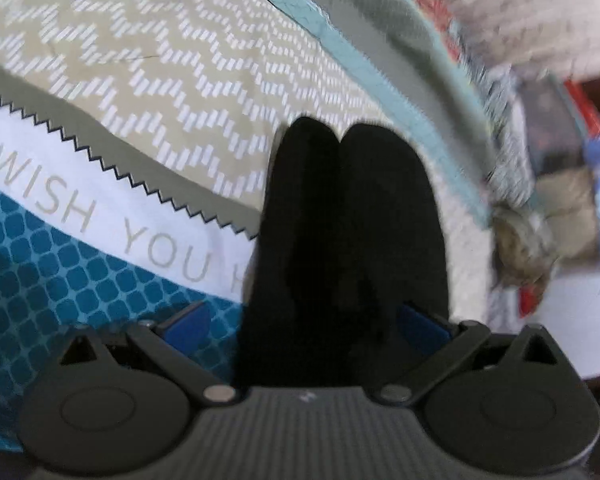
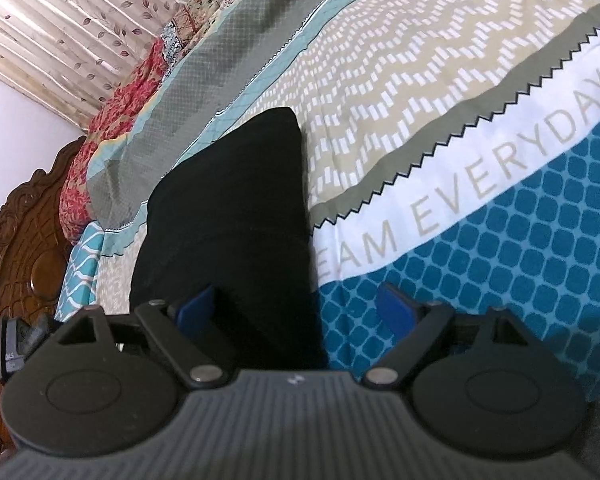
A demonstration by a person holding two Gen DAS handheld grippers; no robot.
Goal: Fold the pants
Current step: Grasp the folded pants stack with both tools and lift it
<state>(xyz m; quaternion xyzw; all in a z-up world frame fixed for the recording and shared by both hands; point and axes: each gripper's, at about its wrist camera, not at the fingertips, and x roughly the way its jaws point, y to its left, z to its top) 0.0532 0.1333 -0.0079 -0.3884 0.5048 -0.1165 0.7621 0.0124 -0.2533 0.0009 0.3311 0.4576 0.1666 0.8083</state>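
Black pants lying on the patterned bedspread, both grippers over them.

We see the black pants stretched on the bedspread, running forward between the fingers of each tool. Right gripper: blue pads spread wide, cloth beside the left pad, nothing clamped. Left gripper: pads also set apart, dark cloth filling the gap; whether it pinches, we cannot tell. Carved wooden headboard at left.
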